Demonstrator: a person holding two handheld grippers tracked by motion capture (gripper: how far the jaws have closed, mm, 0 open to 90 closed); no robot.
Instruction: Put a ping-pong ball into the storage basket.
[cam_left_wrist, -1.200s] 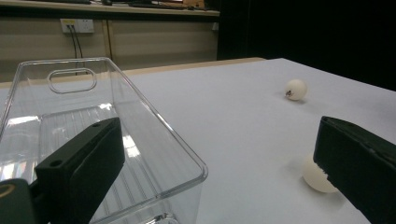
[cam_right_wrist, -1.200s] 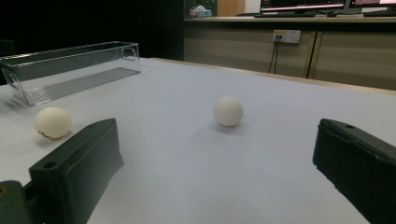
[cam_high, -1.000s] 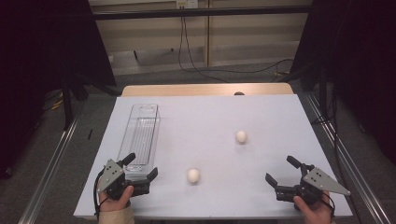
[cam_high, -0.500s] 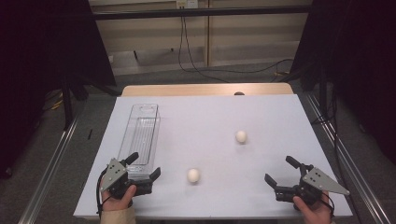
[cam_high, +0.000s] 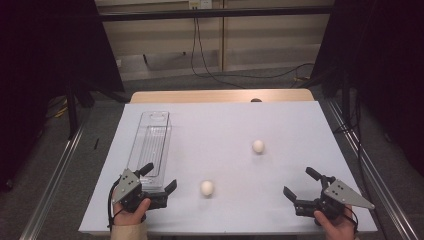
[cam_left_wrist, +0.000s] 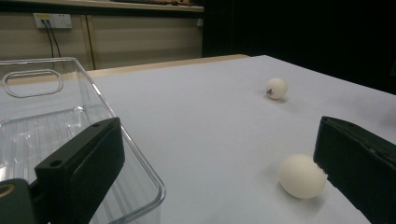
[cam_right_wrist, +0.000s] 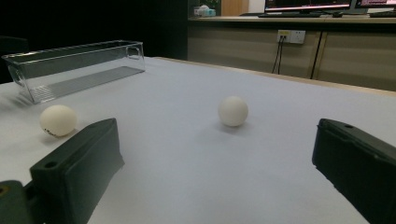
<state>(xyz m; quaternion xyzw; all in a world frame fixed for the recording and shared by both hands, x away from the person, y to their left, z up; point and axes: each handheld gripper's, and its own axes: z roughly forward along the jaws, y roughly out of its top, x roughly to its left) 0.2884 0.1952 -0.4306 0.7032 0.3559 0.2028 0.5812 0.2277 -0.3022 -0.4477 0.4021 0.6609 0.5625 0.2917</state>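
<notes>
1. The near ball lies on the white desk, just right of the left gripper and near the front end of the clear bin. In the left gripper view it sits against the inner face of that gripper's right jaw.
2. The far ball rests farther back toward the middle, well apart from the first and ahead of the right gripper.
3. Both grippers hover low at the front edge with jaws spread wide, holding nothing.
4. The step in hand looks like picking up the near ball with the left gripper, likely to drop it in the bin.
5. To do it well, swing the left gripper rightward until the ball sits midway between the jaws, keep the jaws level with its widest part, and close gently, since a round, light ball would likely roll or squirt out if nudged off-centre.
6. Mind the bin's near rim beside the left jaw.
</notes>
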